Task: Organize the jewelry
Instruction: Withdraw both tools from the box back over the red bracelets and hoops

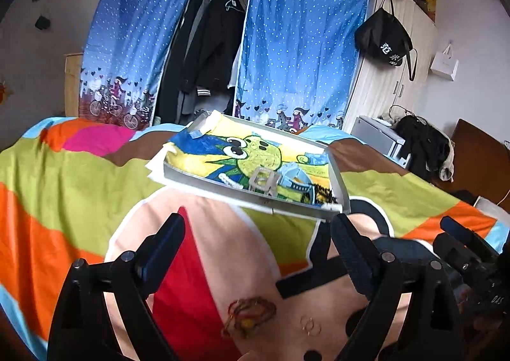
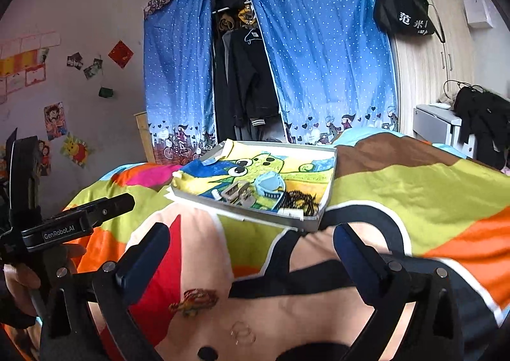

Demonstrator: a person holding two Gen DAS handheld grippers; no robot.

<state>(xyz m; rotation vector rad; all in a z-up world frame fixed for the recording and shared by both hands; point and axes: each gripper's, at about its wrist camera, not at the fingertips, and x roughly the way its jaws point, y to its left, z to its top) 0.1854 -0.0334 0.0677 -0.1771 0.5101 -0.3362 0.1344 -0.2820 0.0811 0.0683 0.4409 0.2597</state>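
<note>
- Nearest my lenses, both tongs hang wide open and empty over the patchwork cartoon bedspread (image 1: pixel 63 169): left gripper (image 1: pixel 258 233), right gripper (image 2: pixel 251 243).
- Beyond them sits the shallow grey tray lined with a cartoon-print cloth (image 2: pixel 314 224), apparently the sorting spot; it holds a silver clip (image 1: pixel 264 184) and black beaded strand (image 2: pixel 301 200).
- Loose between my left jaws: a red-and-gold braided cord bracelet (image 1: pixel 250 313) and thin wire hoop earrings (image 1: pixel 309 326), probably next.
</note>
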